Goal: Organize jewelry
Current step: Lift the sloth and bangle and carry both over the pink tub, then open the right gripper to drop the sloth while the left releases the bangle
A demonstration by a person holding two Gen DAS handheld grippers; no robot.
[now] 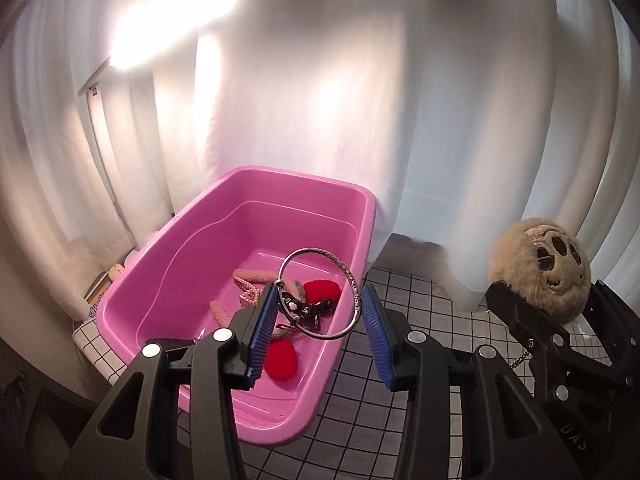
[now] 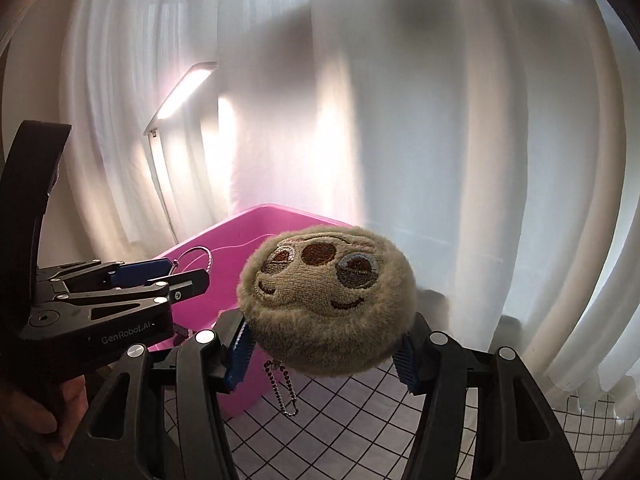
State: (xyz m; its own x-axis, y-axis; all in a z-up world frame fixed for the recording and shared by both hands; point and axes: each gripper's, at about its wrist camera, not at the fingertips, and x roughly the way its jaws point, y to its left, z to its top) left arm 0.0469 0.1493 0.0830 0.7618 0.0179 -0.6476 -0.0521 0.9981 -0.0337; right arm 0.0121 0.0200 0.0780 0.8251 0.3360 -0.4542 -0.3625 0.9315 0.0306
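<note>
Left wrist view: the left tongs (image 1: pixel 318 330) hang over the near end of a pink rectangular plastic tub (image 1: pixel 172 252), their blue ribbed pads spread wide apart. A thin silver metal bangle (image 1: pixel 354 286) sits tilted in the gap between the pads; its left side meets the left pad and its right side lies just beside the right pad, but whether either pad bears on it cannot be told. The tub stands on a tabletop covered with a white cloth with a black grid pattern (image 1: pixel 416 292). Inside the tub lie two red fuzzy heart-shaped pieces (image 1: pixel 282 360), a string of pale pink beads (image 1: pixel 250 294), a tan knitted band (image 1: pixel 254 274) and a black strap with small white marks (image 1: pixel 308 308). At the right of this view the right tongs (image 1: pixel 556 312) appear, carrying a round beige plush charm with an embroidered animal face (image 1: pixel 540 266).

In the right wrist view the right tongs (image 2: pixel 324 354) are clamped on that plush charm (image 2: pixel 326 300), one blue pad on each side of its lower half. A short metal ball chain (image 2: pixel 284 392) dangles from the underside of the charm, above the grid cloth (image 2: pixel 344 412). The left tongs (image 2: pixel 168 276) show at the left, over the tub (image 2: pixel 244 236), with the bangle (image 2: pixel 196 258) at their tips. White sheer curtains (image 2: pixel 400 140) fill the background, and a lit slim floor lamp (image 2: pixel 186 88) stands behind them.
</note>
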